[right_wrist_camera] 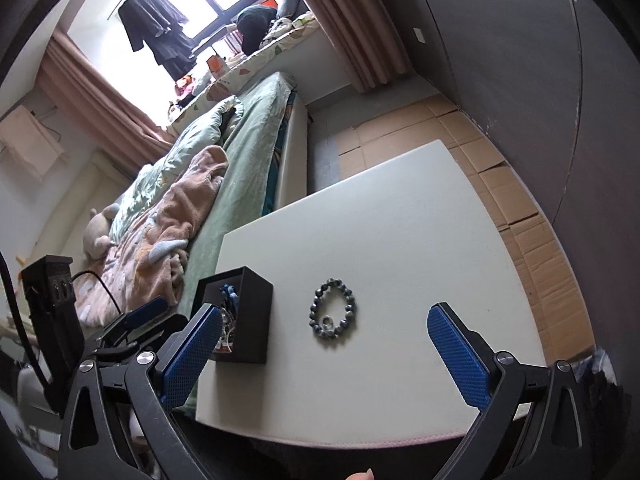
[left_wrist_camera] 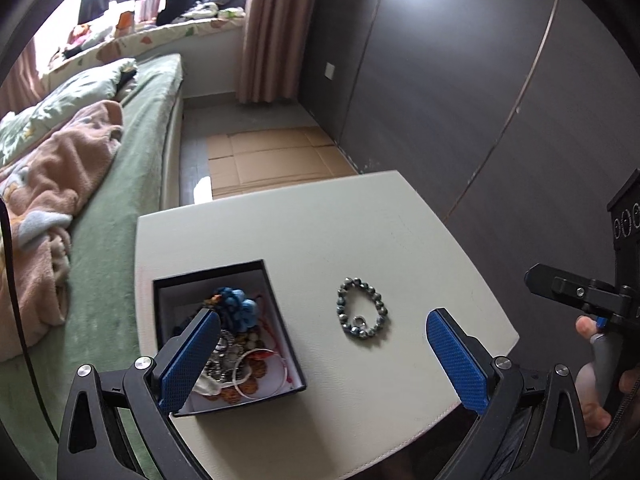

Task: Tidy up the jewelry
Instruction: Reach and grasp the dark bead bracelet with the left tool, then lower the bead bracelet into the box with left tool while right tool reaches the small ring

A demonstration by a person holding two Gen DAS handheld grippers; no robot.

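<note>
**Bracelet lying loose on the worktop, both grippers standing wide**

Blue-padded fingers (left_wrist_camera: 192, 360) are filling the bottom of the left wrist view, and the left gripper (left_wrist_camera: 322, 356) is standing with its jaws wide apart, nothing between them. Its left finger is overlapping the near corner of the black jewelry box (left_wrist_camera: 280, 320), which is sitting open on the left part of the pale worktop (left_wrist_camera: 320, 220), close to the edge by the bed (left_wrist_camera: 120, 240). Inside the box a tangle is lying: a blue knotted piece (left_wrist_camera: 236, 304), silver chain, brown beads and a thin silver bangle (left_wrist_camera: 260, 376).

To the right of the box and clear of it, the beaded bracelet (left_wrist_camera: 362, 308) is lying flat on the bare worktop as a closed oval loop. Its long axis is running from far-left to near-right in this view, and a small silver ring charm (left_wrist_camera: 360, 323) is sitting at its near end, toward the camera. Nothing is touching it or lying over it.

In the right wrist view the right gripper (right_wrist_camera: 326, 354) is likewise standing fully apart and empty, with the bracelet (right_wrist_camera: 333, 314) lying beyond and between its fingers, apart from both pads. The box (right_wrist_camera: 248, 320) is showing its black side wall here, just left of the bracelet.

A hand (left_wrist_camera: 596, 376) is gripping the right gripper's handle at the right edge of the left wrist view. Flattened cardboard (left_wrist_camera: 272, 160) is covering the floor beyond the worktop.
</note>
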